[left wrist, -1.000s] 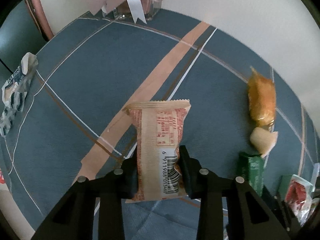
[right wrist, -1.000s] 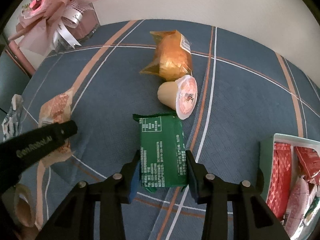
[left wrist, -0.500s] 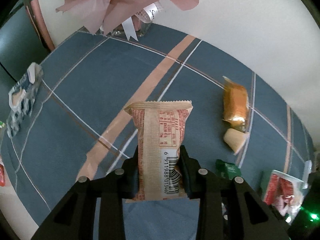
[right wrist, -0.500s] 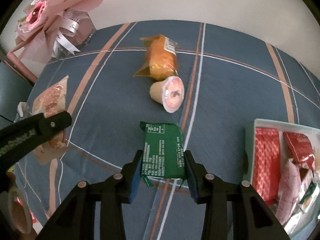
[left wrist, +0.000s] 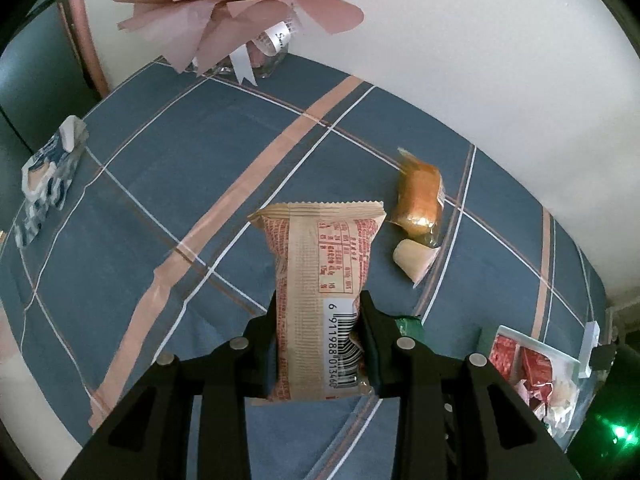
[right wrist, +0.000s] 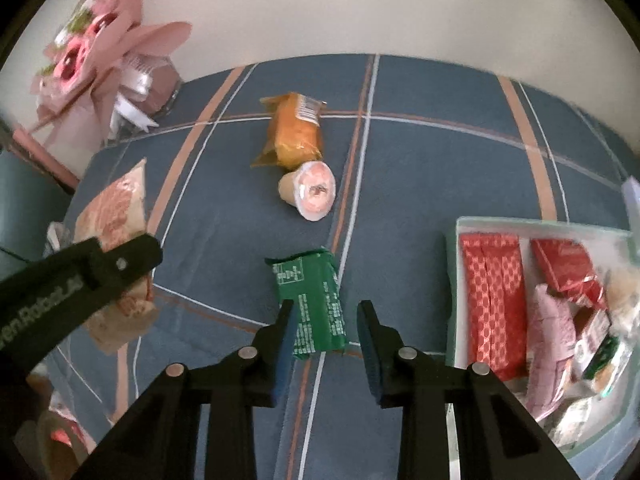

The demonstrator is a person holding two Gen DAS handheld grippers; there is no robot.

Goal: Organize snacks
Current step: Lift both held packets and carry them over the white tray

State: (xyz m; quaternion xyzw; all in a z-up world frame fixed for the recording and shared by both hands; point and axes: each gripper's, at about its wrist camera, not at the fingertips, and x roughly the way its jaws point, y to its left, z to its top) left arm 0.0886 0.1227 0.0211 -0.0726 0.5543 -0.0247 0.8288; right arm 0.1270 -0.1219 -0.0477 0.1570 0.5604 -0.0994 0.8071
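- The left tool (left wrist: 320,340) points steeply down above the desk (left wrist: 160,184). It is clamped on the barcode end of a beige snack packet (left wrist: 320,264).
- The right tool (right wrist: 326,324) also tilts steeply down, jaws drawn narrow. A green packet (right wrist: 310,300) shows between them, clear of the right pad; whether it is gripped cannot be told.
- A snack tray (right wrist: 454,280) sits at the desk's right edge.

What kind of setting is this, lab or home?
Probably a home, not a lab: a table under a blue plaid tablecloth, a pink wrapped bouquet in a glass vase by the wall, and a box of packaged snacks.
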